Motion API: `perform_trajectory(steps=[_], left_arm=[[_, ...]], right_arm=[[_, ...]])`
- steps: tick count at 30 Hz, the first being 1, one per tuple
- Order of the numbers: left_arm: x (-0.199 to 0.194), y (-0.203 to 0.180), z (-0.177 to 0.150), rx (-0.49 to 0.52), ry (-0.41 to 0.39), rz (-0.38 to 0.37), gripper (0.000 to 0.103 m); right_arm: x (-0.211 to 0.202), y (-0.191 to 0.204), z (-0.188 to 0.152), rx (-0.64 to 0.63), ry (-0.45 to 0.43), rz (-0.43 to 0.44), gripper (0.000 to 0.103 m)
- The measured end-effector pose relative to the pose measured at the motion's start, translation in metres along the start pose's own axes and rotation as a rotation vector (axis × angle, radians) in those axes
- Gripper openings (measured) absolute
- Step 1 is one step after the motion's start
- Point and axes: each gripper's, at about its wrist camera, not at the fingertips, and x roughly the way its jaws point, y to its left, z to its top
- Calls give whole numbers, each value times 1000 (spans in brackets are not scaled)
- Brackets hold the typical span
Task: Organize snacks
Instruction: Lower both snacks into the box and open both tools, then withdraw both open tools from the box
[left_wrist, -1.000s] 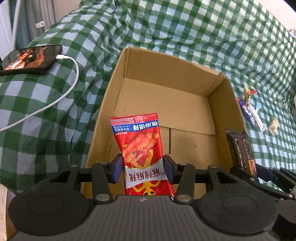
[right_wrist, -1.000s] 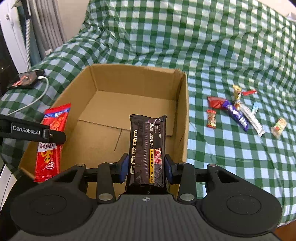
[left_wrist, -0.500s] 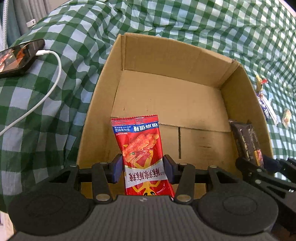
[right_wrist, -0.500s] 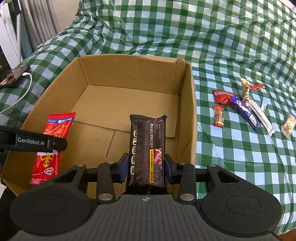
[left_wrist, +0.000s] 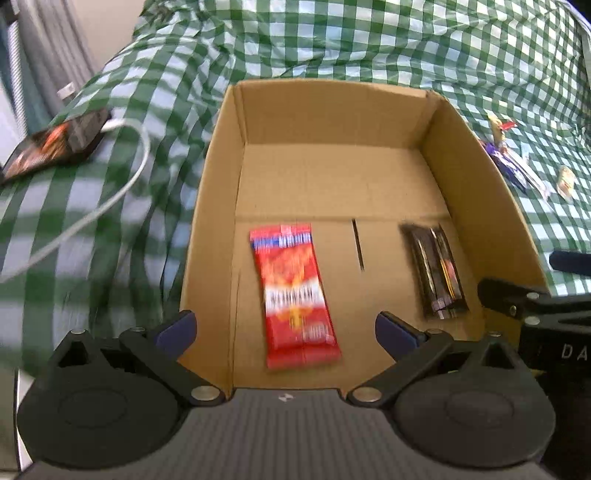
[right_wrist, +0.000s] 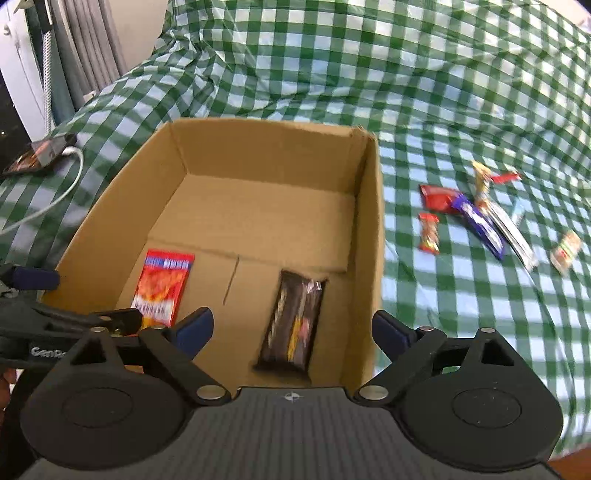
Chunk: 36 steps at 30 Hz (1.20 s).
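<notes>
A: What's hard to read?
B: Print on the red snack packet (left_wrist: 295, 295) is blurred; the phone (left_wrist: 51, 147) is cut off at 9 o'clock.
A: And the tongs?
B: Left tongs (left_wrist: 286, 328) and right tongs (right_wrist: 291, 325) have just sprung apart, released. The red packet and dark snack bar (right_wrist: 291, 321) lie in the cardboard box (right_wrist: 369, 229), at 12 o'clock between each pair's fingers.

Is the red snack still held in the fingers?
No, the red snack lies on the box floor, clear of the open left gripper.

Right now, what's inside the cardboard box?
Two snacks lie on the cardboard box floor: red packet and dark packet, apart. The near wall's inside is hidden by the grippers.
</notes>
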Motion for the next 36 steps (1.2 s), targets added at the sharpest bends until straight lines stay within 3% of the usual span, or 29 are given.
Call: perform_trajectory(steps=[5,12,21,36], left_arm=[[-30,1,-33,-69,-8,1,103],[-75,-5,-51,-53,-102,27,103],[-117,-7,-78,-87,-166,40,103],[-148,-12,-96,-84,-224,38,103]], right_arm=[[-34,8,-39,20,46,0,94],[-84,23,-72,-9,-60,-20,96],[-129,28,-93,-33,-161,-10,98],[-166,40,-114,-75,-252,-6,99]])
